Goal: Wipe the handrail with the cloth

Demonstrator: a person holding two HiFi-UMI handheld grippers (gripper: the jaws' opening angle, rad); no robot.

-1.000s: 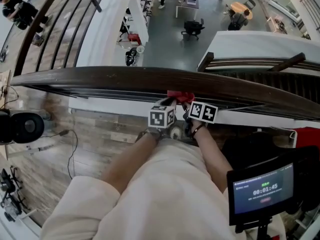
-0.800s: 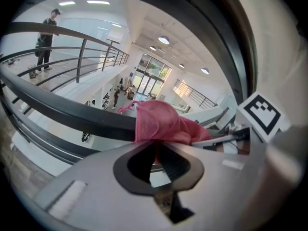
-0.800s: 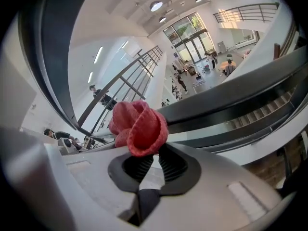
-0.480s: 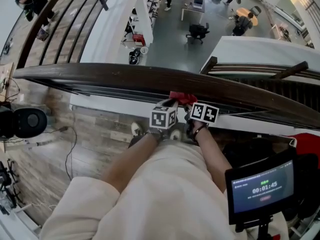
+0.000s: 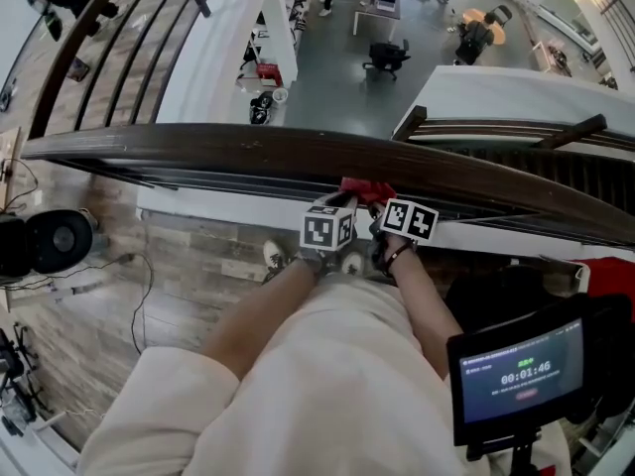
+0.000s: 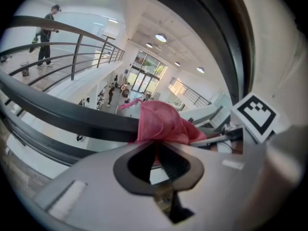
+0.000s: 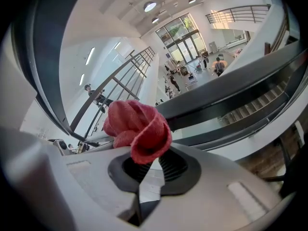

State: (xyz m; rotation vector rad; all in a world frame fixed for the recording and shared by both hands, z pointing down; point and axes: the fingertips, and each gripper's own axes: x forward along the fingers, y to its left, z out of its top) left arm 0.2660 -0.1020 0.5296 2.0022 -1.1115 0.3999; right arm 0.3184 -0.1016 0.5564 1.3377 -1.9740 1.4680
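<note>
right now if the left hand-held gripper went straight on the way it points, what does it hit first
Most likely the dark handrail. The left hand-held gripper is shut on the red cloth, and the rail crosses just past that cloth, though depth is hard to judge.

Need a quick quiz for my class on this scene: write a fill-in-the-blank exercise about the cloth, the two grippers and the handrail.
1. Of the left gripper and the right gripper, the number with fingers shut on the red cloth is ____.
2. The cloth is held at the long dark ____ that crosses the head view.
3. In the head view, the left gripper shows to the ____ of the right gripper.

Missing words: two; handrail; left.
</note>
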